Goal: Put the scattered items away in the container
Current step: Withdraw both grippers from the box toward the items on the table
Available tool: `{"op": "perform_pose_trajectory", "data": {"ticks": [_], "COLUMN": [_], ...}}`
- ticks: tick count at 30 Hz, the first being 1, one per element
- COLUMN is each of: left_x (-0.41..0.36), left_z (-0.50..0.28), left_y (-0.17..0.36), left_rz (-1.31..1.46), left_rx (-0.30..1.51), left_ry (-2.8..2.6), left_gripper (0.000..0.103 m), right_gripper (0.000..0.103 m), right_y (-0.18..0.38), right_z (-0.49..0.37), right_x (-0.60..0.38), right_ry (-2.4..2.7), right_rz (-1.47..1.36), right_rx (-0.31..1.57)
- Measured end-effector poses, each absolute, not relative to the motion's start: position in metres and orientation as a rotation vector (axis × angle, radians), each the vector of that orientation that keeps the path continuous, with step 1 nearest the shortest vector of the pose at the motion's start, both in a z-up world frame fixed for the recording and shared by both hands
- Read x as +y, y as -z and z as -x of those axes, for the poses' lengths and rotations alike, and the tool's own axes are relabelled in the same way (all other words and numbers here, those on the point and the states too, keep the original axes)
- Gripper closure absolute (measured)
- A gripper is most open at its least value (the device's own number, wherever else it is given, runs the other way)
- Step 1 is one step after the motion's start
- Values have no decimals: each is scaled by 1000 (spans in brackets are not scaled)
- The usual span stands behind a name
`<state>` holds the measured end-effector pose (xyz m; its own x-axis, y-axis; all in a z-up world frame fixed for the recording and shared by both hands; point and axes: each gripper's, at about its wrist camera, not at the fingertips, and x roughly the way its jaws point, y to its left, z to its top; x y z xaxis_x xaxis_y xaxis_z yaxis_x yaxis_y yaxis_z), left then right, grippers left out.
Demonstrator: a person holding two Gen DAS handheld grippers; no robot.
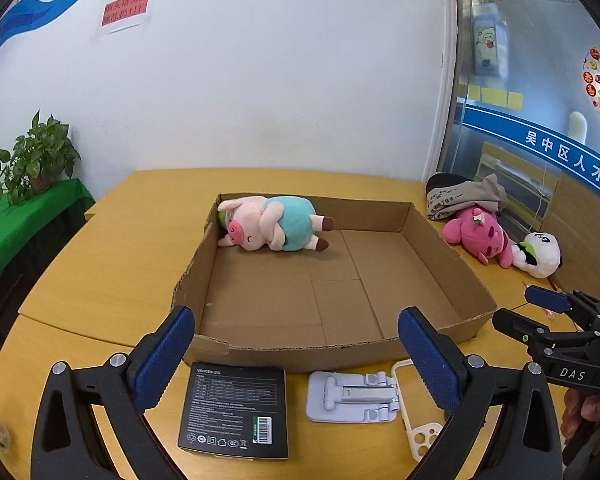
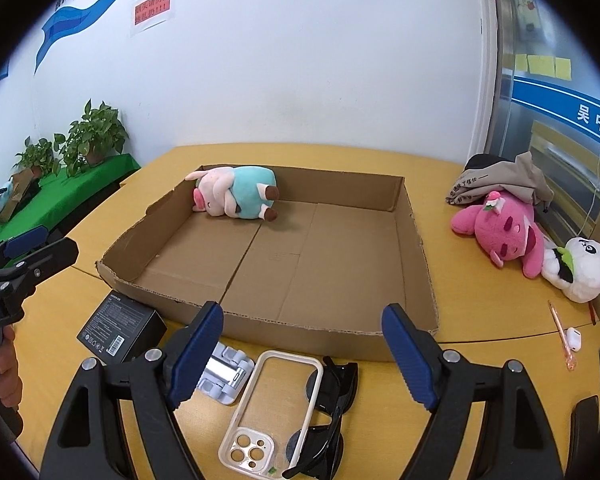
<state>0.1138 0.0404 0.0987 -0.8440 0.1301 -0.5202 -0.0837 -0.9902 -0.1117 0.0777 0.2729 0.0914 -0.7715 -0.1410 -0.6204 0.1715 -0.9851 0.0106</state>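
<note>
Sorting is barely under way, as I judge it: only the pig plush [image 1: 274, 222] in its teal shirt lies inside the cardboard tray [image 1: 440, 248], tucked into the tray's far-left corner, while everything else sits outside it on the table [image 1: 100, 280]. Both my grippers are released and hold nothing; the left gripper [image 1: 296, 360] hovers over the tray's near wall, above the black box [image 1: 234, 412] and the folded grey phone stand [image 1: 352, 398], which lie just in front of that wall. The right gripper [image 2: 304, 354] hangs over the clear phone case [image 2: 266, 408] and the dark sunglasses [image 2: 328, 412], also just in front of the tray. A next move, I think, means lowering one gripper onto a near item, closing on it and lifting it over the low wall. Right of the tray lie the pink plush [image 2: 500, 232] and the panda plush [image 2: 580, 272], seen from both wrists. Only the right wrist view shows the sunglasses, the pink pen [image 2: 562, 336] and the small white earbud case [image 2: 573, 338]; the left view reads the box label more squarely.
</note>
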Motion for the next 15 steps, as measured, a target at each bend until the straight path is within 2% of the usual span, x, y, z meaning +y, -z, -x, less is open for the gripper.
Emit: {"op": "perform_pose_trajectory", "data": {"ticks": [15], "left_x": [48], "left_z": [-109], "left_y": [-84], "left_rz": [905], "left_rx": [-143], "left_ry": [-2868], "left_gripper": [0], "right_gripper": [21], "right_y": [-84], "right_z": [-77], "right_x": [271], "right_ry": [2781], "right_rz": [-1005], "right_rx": [54]}}
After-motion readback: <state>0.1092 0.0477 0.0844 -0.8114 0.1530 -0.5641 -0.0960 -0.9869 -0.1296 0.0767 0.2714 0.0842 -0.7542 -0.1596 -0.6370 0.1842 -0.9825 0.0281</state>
